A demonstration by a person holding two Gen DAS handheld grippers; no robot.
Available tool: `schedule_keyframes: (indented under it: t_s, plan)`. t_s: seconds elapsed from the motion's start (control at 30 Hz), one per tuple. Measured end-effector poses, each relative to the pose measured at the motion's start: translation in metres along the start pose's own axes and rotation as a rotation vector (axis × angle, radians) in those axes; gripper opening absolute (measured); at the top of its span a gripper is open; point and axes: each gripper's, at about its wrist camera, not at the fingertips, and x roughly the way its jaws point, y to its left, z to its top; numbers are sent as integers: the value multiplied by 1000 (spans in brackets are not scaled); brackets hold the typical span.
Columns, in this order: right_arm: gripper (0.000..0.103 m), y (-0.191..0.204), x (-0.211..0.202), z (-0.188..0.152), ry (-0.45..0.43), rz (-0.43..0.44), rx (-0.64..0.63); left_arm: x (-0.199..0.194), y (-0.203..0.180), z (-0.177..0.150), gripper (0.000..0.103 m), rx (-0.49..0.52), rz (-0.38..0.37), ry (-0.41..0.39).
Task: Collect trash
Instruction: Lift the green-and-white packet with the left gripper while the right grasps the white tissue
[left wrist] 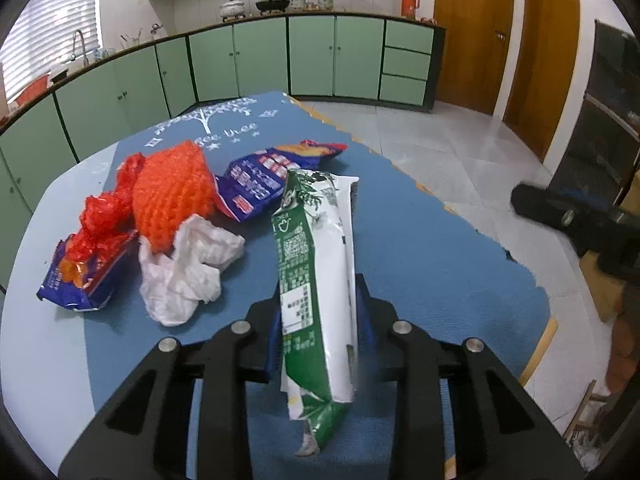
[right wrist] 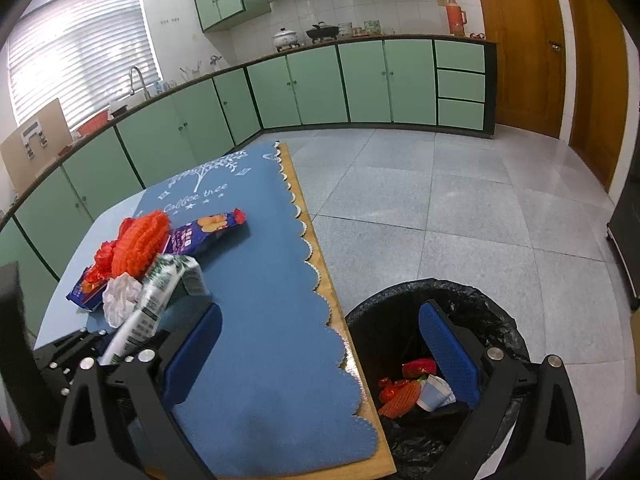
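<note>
Right now my left gripper is closed on a green-and-white wrapper, which stands nearly upright between the blue pads, its torn lower end hanging below them, lifted off the mat. My right gripper is spread wide and holds nothing; one finger is over the mat, the other over the bin. That bin, lined with a black bag, stands on the floor just beside the table edge, and red scraps and a white cup lie in it. Beyond the wrapper, more trash sits bunched on the mat: a crumpled tissue, an orange foam net, red plastic, and two blue snack bags.
</note>
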Motion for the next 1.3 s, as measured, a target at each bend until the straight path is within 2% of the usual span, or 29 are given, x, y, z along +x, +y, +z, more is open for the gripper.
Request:
schedule_keyframes:
  t_s: [0.27, 0.43, 0.8, 0.97, 1.1, 1.27, 1.3]
  plan:
    - [97, 18, 1, -4, 1, 17, -48, -34, 27, 9, 29, -87, 36, -81]
    - [97, 38, 8, -2, 4, 53, -70, -50, 48, 5, 29, -118, 95, -103]
    - [95, 126, 37, 0, 25, 203, -186, -74, 122, -12, 29, -228, 230, -98]
    - [87, 172, 55, -7, 64, 274, -256, -80, 150, -17, 29, -260, 267, -91]
    - [80, 195, 71, -12, 90, 275, -291, -84, 164, -20, 29, -278, 275, -89]
    - [62, 198, 93, -18, 150, 258, -268, -87, 172, -23, 29, -283, 273, -92]
    - [50, 198, 96, -20, 165, 263, -266, -86, 171, -23, 29, -285, 272, -91]
